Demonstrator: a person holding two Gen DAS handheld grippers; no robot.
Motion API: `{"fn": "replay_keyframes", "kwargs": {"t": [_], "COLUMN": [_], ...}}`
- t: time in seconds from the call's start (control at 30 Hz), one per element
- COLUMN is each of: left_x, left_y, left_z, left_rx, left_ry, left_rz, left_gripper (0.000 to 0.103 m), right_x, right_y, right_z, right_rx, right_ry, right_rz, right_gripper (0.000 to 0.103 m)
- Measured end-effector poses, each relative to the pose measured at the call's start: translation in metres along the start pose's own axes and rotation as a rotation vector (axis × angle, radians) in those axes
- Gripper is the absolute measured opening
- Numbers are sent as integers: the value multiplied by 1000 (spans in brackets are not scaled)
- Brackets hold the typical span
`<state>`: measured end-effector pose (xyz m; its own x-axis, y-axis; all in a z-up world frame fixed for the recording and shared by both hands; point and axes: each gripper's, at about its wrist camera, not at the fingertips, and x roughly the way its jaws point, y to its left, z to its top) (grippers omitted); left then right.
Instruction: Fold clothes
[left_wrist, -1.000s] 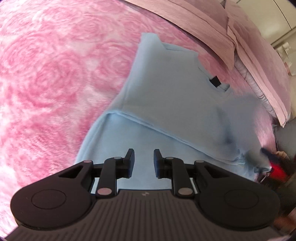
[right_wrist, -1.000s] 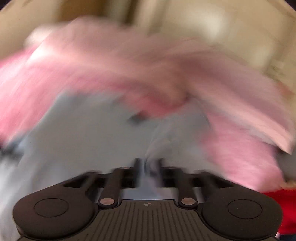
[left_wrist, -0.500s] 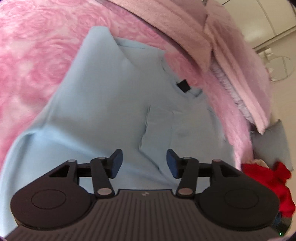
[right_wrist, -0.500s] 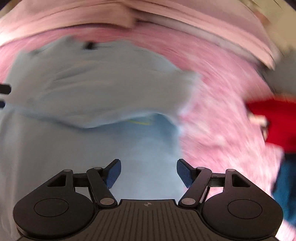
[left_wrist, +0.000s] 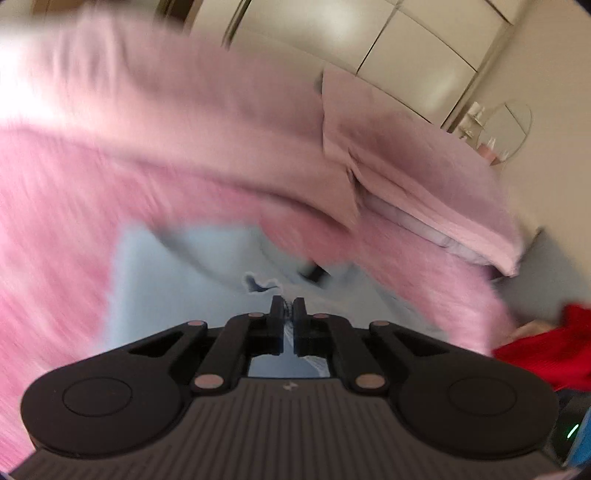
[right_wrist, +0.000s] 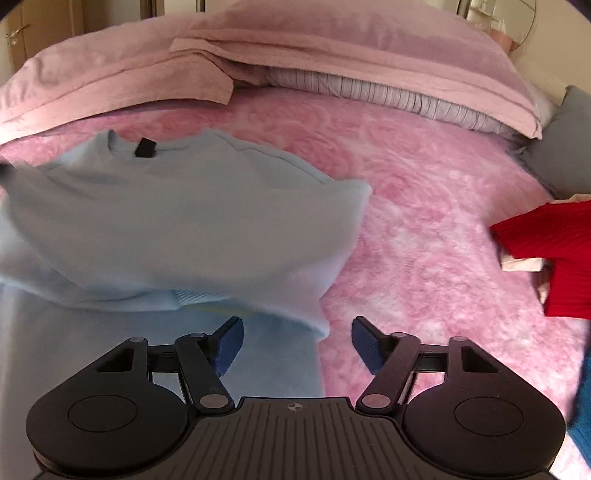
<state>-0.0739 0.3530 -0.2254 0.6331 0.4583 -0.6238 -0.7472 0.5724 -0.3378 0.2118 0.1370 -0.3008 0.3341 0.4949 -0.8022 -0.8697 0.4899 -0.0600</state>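
Since half a second ago left tool (left_wrist: 287, 308) has closed, pinching light blue cotton t-shirt (right_wrist: 177, 218); right tool (right_wrist: 297, 343) stays wide apart, holding nothing. Left view blurred; only right view shows shirt lying on pink fluffy bed cover (right_wrist: 424, 229), upper half folded over lower, black neck label (right_wrist: 144, 147) towards pale pink pillows (right_wrist: 332, 48), red knit garment (right_wrist: 554, 243) well apart

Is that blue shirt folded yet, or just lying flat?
Partly folded: the shirt has its upper half doubled over its lower part, one fold so far.
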Motion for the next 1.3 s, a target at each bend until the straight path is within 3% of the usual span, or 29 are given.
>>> {"fn": "replay_keyframes", "kwargs": {"t": [0.07, 0.13, 0.2, 0.3, 0.33, 0.37, 0.4, 0.47, 0.53, 0.67, 0.8, 0.87, 0.93, 1.0, 1.03, 1.1, 1.17, 1.27, 1.3], "left_x": [6, 27, 35, 48, 52, 55, 54, 48, 47, 46, 24, 20, 21, 40, 50, 75, 87, 77, 67], "left_y": [20, 45, 55, 70, 75, 79, 78, 70, 61, 60, 54, 44, 32, 20, 16, 15, 24, 29, 28], "left_z": [-4, -17, -26, -39, -44, -47, -45, -36, -32, -37, -24, -16, -9, -12, -16, -26, -37, -36, -35], "left_rx": [12, -75, -159, -286, -328, -360, -349, -233, -106, -35, -37, -24, -5, 54, 78, 118, 121, 85, 94], "left_ry": [67, 185, 206, 236, 246, 252, 239, 208, 227, 279, 205, 171, 153, 172, 187, 233, 243, 238, 230], "left_rz": [85, 107, 101, 92, 89, 89, 101, 121, 140, 176, 237, 210, 162, 126, 122, 139, 159, 169, 178], "left_gripper": [2, 3, 6, 18, 17, 9, 2, 2, 2, 5, 7, 7, 11, 15, 15, 16, 21, 22, 18], "right_x": [11, 20, 20, 18, 18, 19, 19, 20, 17, 20, 11, -3, -17, -21, -18, 1, 29, 47, 42], "right_y": [-5, -10, -14, -15, -15, -15, -16, -18, -22, -8, -6, -11, -17, -16, -13, -3, 2, -3, -10], "right_z": [3, 3, 3, 3, 2, 2, 1, -1, -2, -4, 7, 17, 27, 39, 45, 48, 37, 27, 26], "right_rx": [12, 30, 41, 20, 11, 9, 9, 15, 52, -34, -74, -28, 33, 71, 76, 49, 24, 58, 101], "right_ry": [25, 65, 65, 46, 39, 36, 33, 28, 25, 55, 117, 93, 48, -9, -33, -41, 19, 82, 91], "right_rz": [5, 14, 27, 48, 57, 67, 72, 78, 61, 23, 37, 58, 78, 117, 136, 149, 133, 123, 125], "right_gripper": [42, 39, 39, 39, 39, 39, 36, 11, 11, 13, 13, 13, 19, 56, 60, 60, 60, 62, 62]}}
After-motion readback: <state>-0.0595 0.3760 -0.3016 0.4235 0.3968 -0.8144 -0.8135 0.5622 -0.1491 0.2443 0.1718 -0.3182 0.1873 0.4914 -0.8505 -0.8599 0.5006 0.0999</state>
